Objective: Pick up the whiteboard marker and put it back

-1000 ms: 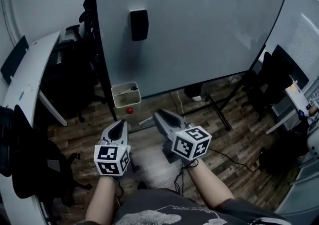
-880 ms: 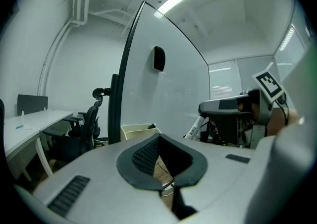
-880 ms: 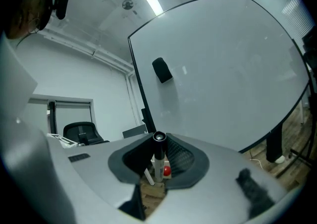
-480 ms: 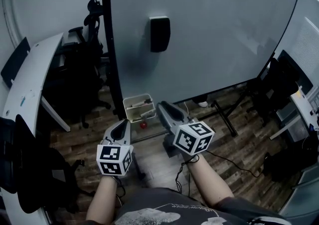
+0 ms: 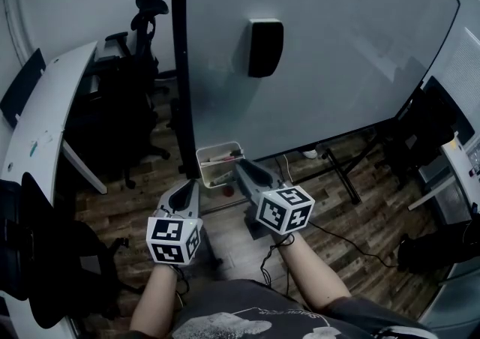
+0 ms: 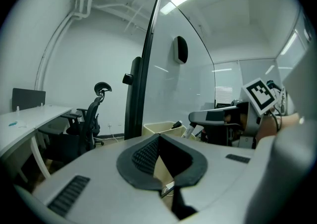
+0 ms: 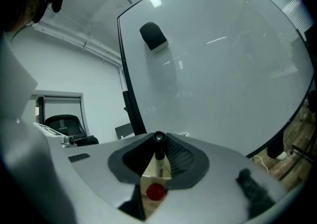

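Observation:
My right gripper [image 7: 159, 141] is shut on a whiteboard marker [image 7: 159, 161], white-bodied with a black cap, held upright between the pads. In the head view this gripper [image 5: 241, 169] has its tips at the right rim of a cream tray [image 5: 206, 174] hung at the whiteboard's [image 5: 337, 67] lower left corner; other pens lie in the tray. My left gripper [image 5: 192, 186] hangs just short of the tray, jaws shut on nothing. The left gripper view [image 6: 158, 138] shows the tray [image 6: 157, 129] ahead and the right gripper [image 6: 218, 116] beside it.
A black eraser [image 5: 266, 46] sticks to the board above the tray. A small red round thing [image 5: 228, 191] shows below the tray. A white desk [image 5: 45, 120] and dark office chairs [image 5: 142, 22] stand on the left. The board's stand legs and cables cross the wooden floor [image 5: 337, 180].
Both grippers have come closer to the whiteboard. The tray, well ahead of them a second ago, now sits at the right gripper's tips. The marker stays gripped.

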### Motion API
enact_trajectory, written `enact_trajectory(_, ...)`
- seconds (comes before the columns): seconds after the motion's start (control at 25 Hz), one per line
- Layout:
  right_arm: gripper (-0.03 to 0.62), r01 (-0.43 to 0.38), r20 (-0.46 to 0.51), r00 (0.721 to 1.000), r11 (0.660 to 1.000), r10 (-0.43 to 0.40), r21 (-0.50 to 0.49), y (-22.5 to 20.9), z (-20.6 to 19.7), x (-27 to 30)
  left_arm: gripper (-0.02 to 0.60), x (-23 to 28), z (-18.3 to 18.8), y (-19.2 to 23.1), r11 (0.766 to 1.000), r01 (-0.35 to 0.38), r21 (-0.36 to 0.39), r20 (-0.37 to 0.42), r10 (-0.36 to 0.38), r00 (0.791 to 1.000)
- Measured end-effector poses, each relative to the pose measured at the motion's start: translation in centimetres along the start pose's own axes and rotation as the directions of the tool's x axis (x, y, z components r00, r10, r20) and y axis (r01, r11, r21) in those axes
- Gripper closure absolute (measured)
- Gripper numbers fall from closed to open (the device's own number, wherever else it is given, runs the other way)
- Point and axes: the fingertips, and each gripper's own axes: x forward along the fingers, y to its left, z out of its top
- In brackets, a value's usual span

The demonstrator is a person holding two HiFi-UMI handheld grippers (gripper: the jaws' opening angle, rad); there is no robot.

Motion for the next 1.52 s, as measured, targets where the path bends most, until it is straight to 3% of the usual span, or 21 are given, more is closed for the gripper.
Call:
enact_trajectory(0.64, 0.503, 0.081, -0.059, 0.995, 0.997, -0.082, -0.017, -2.9, -1.9, -0.2, 0.568, 0.1, -1.0, -0.1, 1.0, 0.012, -0.001, -0.02, -0.012, 1.0)
enact_trajectory(0.88, 0.472, 0.063, -0.086, 0.994, 0.996, -0.068, -0.058, -2.9, -2.2, -0.7, 0.568, -0.3, -1.2, -1.0, 1.0, 0.012, 0.004, -0.024, -0.012, 1.0)
enact_trajectory(1.16, 0.465, 0.121, -0.003, 0.993, 0.989, -0.121, -0.081, -3.8, -0.2, -3.3, 0.568, -1.5, -0.5, -2.5, 1.0, -0.008, 0.009, -0.003, 0.008, 1.0)
enact_trajectory(1.52, 0.465, 0.085, 0.033, 0.996, 0.995, -0.084, -0.044, -2.6, 0.5, -9.6, 0.568, -5.2, -0.4, -7.4, 0.999, -0.029, 0.024, 0.012, 0.029, 1.0)
